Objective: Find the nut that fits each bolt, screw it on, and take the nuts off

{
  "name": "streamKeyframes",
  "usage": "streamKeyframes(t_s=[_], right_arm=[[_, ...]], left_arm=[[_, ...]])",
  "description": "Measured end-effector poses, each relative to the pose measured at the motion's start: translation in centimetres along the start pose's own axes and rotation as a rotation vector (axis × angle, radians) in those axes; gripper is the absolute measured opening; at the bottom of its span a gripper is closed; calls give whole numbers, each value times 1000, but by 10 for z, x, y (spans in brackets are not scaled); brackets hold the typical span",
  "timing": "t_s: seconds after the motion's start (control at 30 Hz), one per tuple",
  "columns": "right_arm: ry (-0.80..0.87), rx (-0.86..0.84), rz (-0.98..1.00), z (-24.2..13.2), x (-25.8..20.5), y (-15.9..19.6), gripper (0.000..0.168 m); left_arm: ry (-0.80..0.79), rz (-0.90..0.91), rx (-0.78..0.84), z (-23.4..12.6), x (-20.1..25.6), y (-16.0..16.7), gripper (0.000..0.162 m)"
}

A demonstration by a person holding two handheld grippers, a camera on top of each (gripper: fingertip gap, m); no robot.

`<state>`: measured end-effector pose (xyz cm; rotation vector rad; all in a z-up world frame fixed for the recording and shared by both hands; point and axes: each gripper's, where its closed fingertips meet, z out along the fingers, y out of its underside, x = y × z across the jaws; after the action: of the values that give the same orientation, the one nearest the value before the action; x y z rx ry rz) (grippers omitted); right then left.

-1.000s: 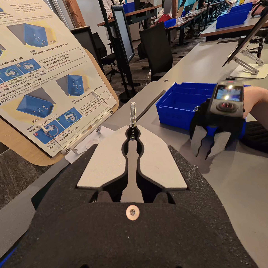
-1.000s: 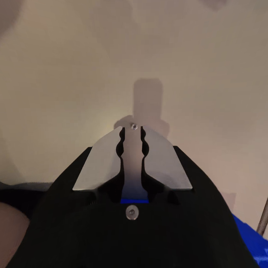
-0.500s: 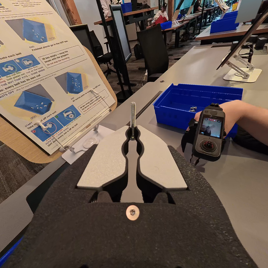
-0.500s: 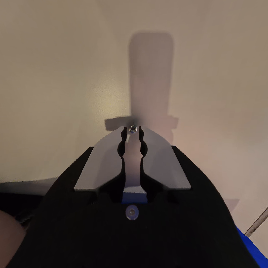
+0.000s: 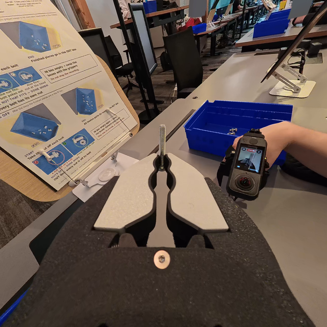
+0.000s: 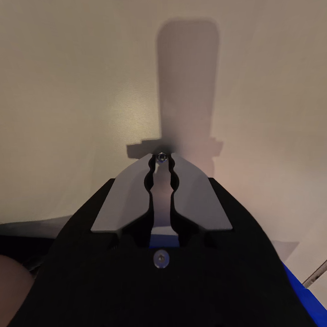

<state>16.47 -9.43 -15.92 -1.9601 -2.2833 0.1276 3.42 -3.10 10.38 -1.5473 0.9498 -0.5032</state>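
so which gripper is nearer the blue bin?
Right. The right gripper points down at the table just in front of the blue bin; the left gripper, holding the bolt, sits farther back.

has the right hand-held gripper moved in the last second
Yes. In the left wrist view the right hand-held gripper has come nearer and swung left, from beside the blue bin to in front of it.

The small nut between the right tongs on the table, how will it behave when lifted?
The nut looks metallic and tiny, so probably light, stiff and slippery. Only the fingertips of the right tongs reach it, so it may twist or pop out.
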Motion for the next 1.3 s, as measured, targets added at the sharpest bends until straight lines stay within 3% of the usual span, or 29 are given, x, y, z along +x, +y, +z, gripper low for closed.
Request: streamKeyframes(t_s=[1.0,1.13,1.3], right_arm=[[12,-2,-33,-1,-1,-4,11],[42,78,-53,-25,-3,-14,11],[124,211,-68,-84,-17,-19,11]], left_arm=[[43,-5,-52,9,5,13,5],[119,-23,-40,10,14,14,5],[226,-30,-20,22,39,13,5]])
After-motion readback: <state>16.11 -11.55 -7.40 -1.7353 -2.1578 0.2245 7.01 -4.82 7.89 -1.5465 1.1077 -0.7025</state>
